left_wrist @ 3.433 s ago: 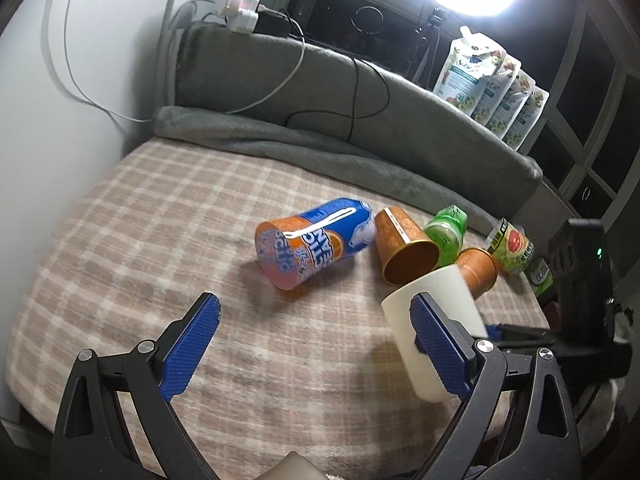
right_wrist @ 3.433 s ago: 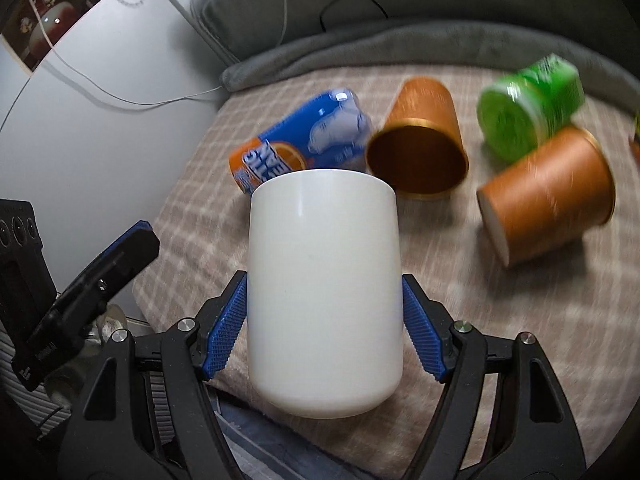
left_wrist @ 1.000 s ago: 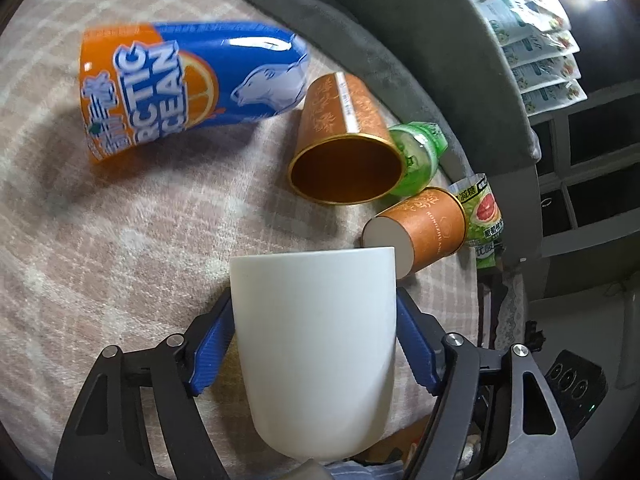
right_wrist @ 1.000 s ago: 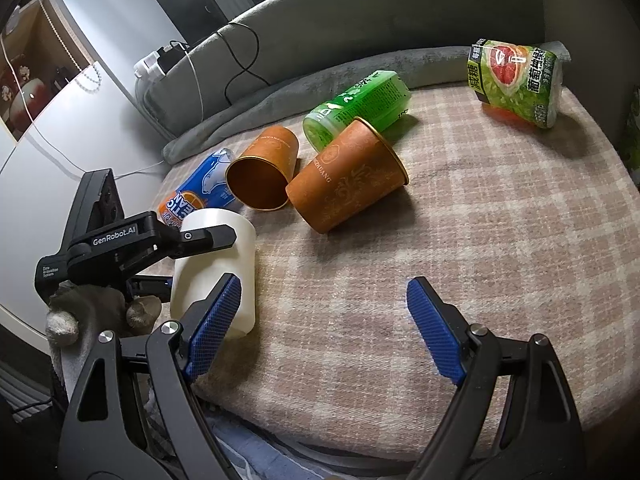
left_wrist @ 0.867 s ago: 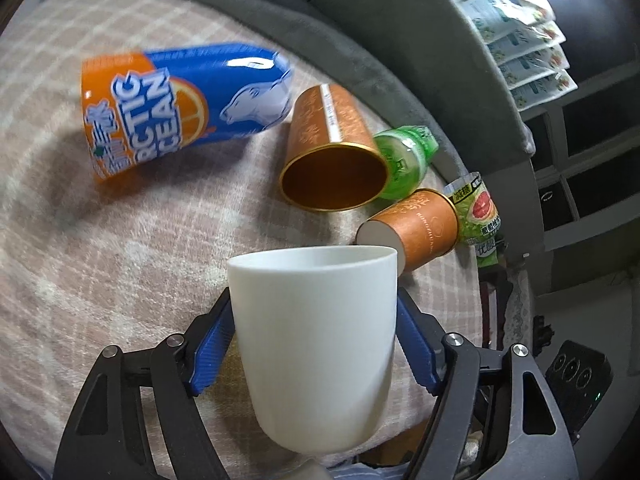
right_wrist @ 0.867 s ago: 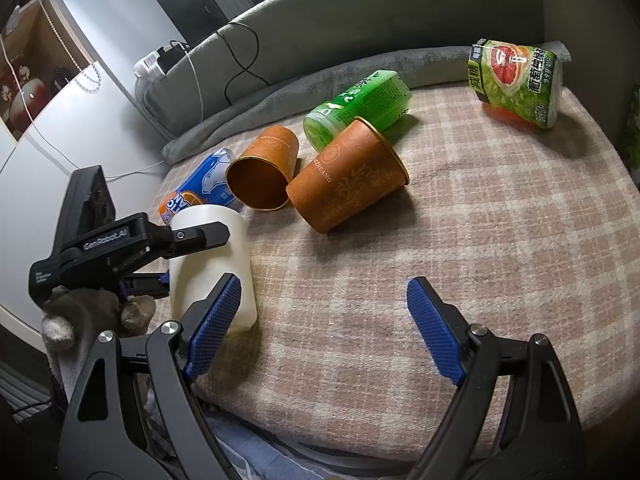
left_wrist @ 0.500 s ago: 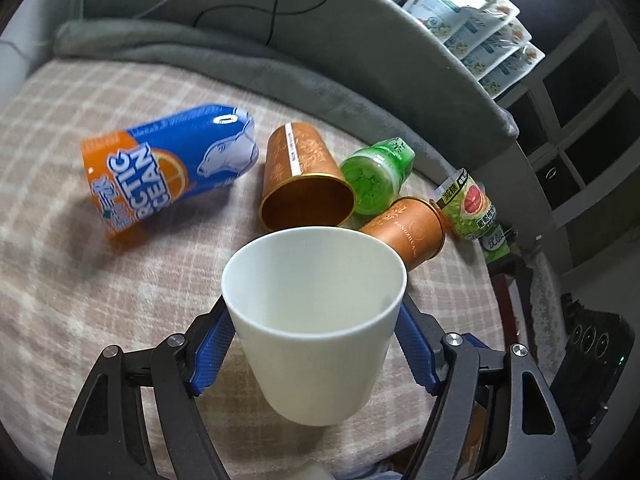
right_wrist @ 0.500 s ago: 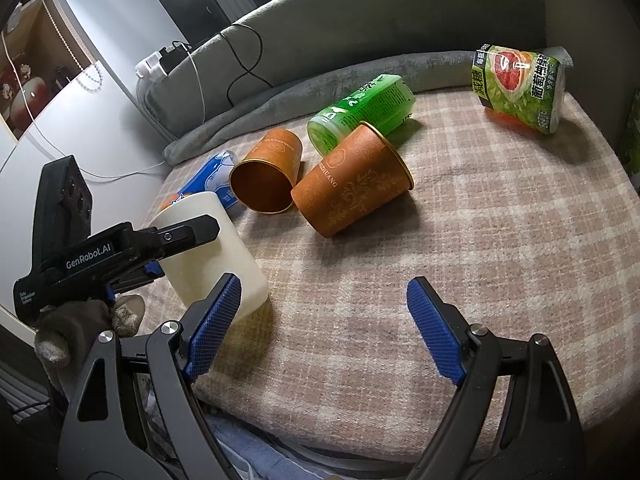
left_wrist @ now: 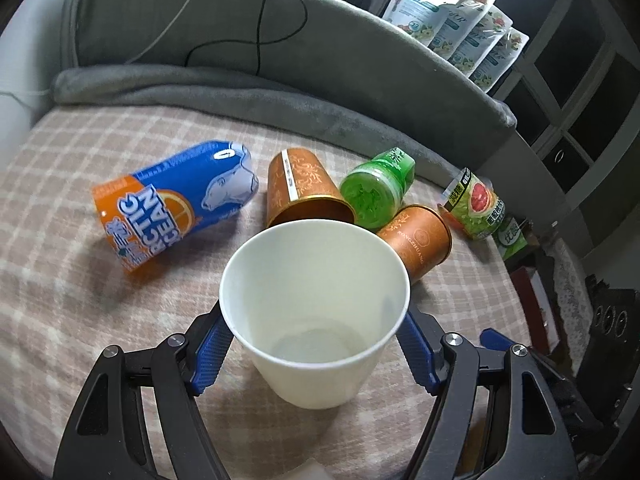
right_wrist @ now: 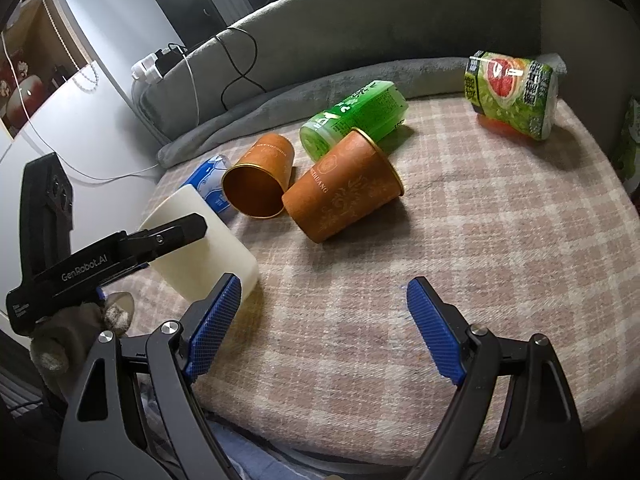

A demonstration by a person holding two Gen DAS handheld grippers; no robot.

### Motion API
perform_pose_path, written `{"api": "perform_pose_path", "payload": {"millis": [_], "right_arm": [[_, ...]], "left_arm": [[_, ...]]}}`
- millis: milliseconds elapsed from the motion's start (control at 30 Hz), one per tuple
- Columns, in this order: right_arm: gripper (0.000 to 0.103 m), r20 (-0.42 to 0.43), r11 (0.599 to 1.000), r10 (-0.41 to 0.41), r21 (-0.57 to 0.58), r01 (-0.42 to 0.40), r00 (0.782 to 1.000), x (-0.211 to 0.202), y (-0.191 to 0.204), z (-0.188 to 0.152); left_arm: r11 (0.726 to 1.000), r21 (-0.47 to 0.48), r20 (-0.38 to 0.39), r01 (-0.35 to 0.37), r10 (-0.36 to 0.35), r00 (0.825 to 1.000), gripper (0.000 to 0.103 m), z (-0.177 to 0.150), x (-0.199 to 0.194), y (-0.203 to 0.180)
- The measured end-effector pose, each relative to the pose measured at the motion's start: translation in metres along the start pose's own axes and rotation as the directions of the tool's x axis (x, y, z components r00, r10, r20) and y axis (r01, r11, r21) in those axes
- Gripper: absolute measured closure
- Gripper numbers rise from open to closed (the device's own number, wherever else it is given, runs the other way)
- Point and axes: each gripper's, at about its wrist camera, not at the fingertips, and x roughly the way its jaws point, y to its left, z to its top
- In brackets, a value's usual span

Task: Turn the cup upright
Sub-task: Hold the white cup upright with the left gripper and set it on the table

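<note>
A plain white cup is held between the blue pads of my left gripper, mouth up and tilted toward the camera, its empty inside showing. In the right wrist view the same cup leans with its base at the checked cloth near the table's left front edge, with the left gripper's black finger across it. My right gripper is open and empty, low over the cloth to the right of the cup.
Lying on the cloth behind the cup: a blue and orange can, two orange paper cups, a green can and a grapefruit-print can. A grey padded backrest with cables curves behind. Pouches stand on it.
The left gripper has taken the white cup from the right gripper and turned it from mouth down to mouth up. The right gripper has opened and drawn back.
</note>
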Motion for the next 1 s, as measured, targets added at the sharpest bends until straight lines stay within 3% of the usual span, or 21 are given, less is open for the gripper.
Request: {"api": "perform_pose_path", "payload": {"millis": [433, 1000], "right_arm": [[0.016, 0.047, 0.995, -0.083, -0.052, 0.086, 0.995, -0.006, 0.008, 0.001], [0.016, 0.049, 0.995, -0.088, -0.036, 0.089, 0.995, -0.006, 0.005, -0.002]], "left_arm": [[0.991, 0.116, 0.050, -0.065, 0.059, 0.997, 0.029, -0.003, 0.002, -0.009], [0.970, 0.218, 0.076, -0.104, 0.089, 0.993, 0.029, -0.010, 0.004, -0.021]]}}
